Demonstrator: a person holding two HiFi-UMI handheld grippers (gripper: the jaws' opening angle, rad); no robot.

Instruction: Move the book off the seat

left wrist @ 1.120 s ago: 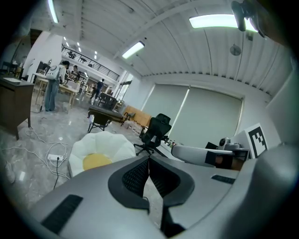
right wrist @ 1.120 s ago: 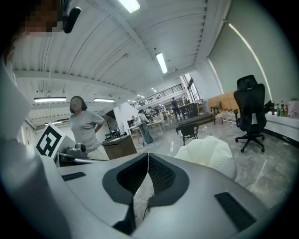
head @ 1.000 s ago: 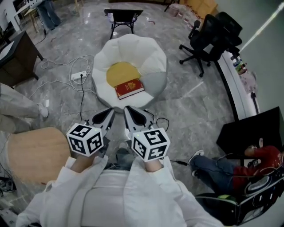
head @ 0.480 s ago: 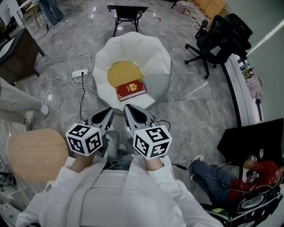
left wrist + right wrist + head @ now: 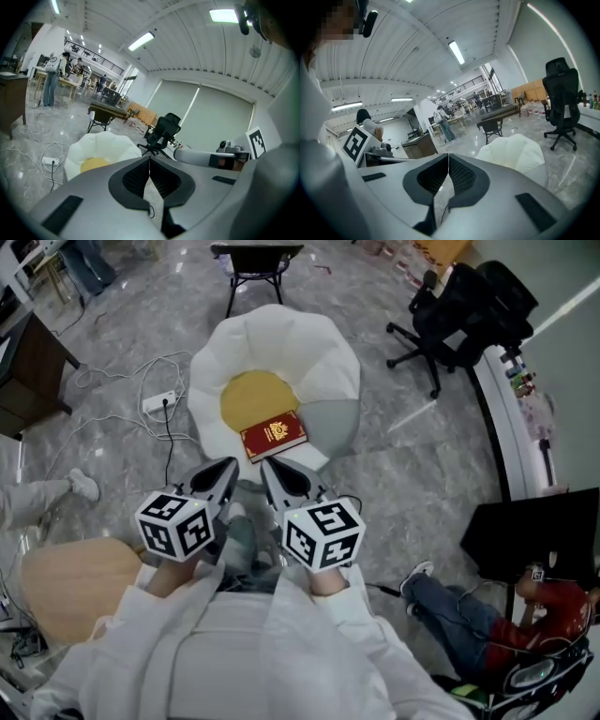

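A red book (image 5: 273,436) lies on the front part of a white petal-shaped seat (image 5: 309,352), partly over its yellow cushion (image 5: 251,395). My left gripper (image 5: 228,465) and right gripper (image 5: 269,468) hang side by side just short of the seat's near edge, both shut and empty. In the left gripper view the shut left gripper (image 5: 149,159) points past the seat (image 5: 105,143) and cushion (image 5: 93,164); the book is hidden there. In the right gripper view the right gripper (image 5: 448,157) is shut, with the seat (image 5: 513,150) to its right.
A black office chair (image 5: 459,310) stands at the right rear and a black stool (image 5: 255,259) behind the seat. A power strip with cables (image 5: 157,401) lies on the floor at left. A round wooden table (image 5: 70,582) is near left. A person sits at right (image 5: 487,615).
Both grippers have drawn a little closer to the seat and book, still shut. The standing person's leg at the left has moved off toward the edge.
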